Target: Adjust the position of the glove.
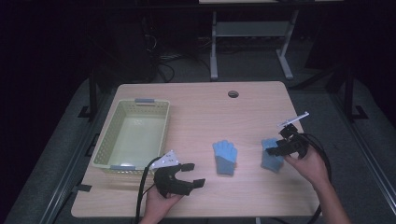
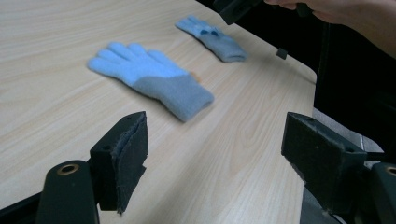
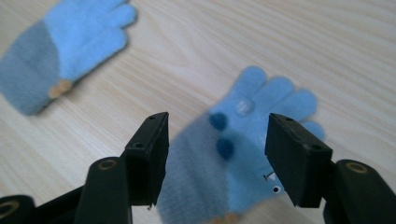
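Right now your right claw (image 3: 217,156) hangs over the decorated glove (image 3: 252,154) near the right edge of the table (image 1: 201,112), its jaws partly spread and straddling the seam where the grey cuff meets the blue palm. The pads do not yet press the knit, so nothing is held. The second glove (image 1: 225,157), plain on its upper side, lies flat toward the middle of the table, well apart from the first, fingers pointing to the far edge.

The likeliest trouble from here is a shallow pinch. If you close while the jaws sit high, they may catch only the top layer of knit, or nip one of the dark pompoms, and the glove could slip free on the lift. Closing off-centre toward the cuff would probably leave the fingers dangling and dragging across the wood.

Your right hand (image 1: 310,163) comes in from the near right corner, wrist angled inward, the claw tipped down at the glove. Your left hand (image 1: 159,200) rests by the near edge, just in front of the pale basket (image 1: 105,147), holding the left claw (image 1: 194,174) roughly level, jaws spread wide and empty, pointing across the table at the plain glove.
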